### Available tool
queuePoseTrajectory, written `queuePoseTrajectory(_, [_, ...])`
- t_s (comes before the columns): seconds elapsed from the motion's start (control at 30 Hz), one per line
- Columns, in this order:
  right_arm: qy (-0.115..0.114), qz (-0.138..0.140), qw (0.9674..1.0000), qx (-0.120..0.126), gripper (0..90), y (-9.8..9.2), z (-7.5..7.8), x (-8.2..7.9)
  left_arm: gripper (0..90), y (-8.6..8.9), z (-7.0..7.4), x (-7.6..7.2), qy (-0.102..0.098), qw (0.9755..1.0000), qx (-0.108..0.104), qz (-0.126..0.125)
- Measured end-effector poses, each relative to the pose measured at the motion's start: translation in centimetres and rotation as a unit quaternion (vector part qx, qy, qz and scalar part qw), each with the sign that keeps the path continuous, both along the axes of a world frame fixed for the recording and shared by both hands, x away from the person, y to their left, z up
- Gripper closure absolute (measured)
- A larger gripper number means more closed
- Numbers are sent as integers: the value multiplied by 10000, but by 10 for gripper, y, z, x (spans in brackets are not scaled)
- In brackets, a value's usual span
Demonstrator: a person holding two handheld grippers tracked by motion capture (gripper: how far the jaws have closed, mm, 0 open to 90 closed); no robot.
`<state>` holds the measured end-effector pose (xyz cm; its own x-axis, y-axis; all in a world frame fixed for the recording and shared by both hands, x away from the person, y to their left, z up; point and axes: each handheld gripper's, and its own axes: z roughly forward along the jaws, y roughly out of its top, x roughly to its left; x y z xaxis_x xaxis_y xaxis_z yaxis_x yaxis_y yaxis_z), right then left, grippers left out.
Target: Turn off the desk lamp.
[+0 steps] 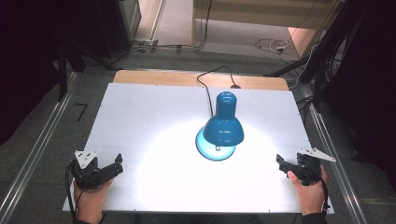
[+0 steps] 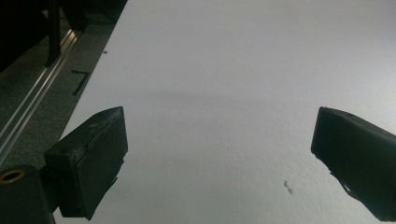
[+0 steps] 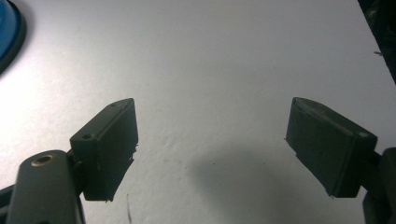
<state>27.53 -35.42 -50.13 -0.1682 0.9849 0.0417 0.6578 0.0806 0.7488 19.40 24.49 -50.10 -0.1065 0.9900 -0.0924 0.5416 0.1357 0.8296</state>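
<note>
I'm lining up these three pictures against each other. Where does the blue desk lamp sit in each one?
High view: blue desk lamp stands just right of centre on the white table.
Left gripper view: not in it.
Right gripper view: an edge of its blue base at the top left corner.
Shared landmark: the white table.

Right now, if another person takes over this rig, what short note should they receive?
Left gripper: jaws open, empty, near the front left of the white table.
Right gripper: jaws open, empty, near the front right.
Blue desk lamp: at the table's middle, switched on, lighting the surface; its black cable runs off the far edge.
Done: nothing gripped so far.
Left: probably reach for the lamp; neither gripper touches it.
</note>
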Motion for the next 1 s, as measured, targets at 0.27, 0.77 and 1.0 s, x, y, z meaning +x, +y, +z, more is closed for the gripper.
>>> queuePoseTrajectory(0.27, [45, 209, 9997, 149, 155, 15, 2, -2, 44, 0, 0, 0, 0, 10000, 10, -2])
queuePoseTrajectory(0.77, [-4, 319, 9989, 336, 155, 26, 8, -6, 44, -1, 0, 0, 2, 10000, -1, -4])
queuePoseTrajectory(1.0, [-18, 402, 9987, 310, 156, 32, 9, -7, 44, 0, 0, 0, -2, 10000, 6, -3])
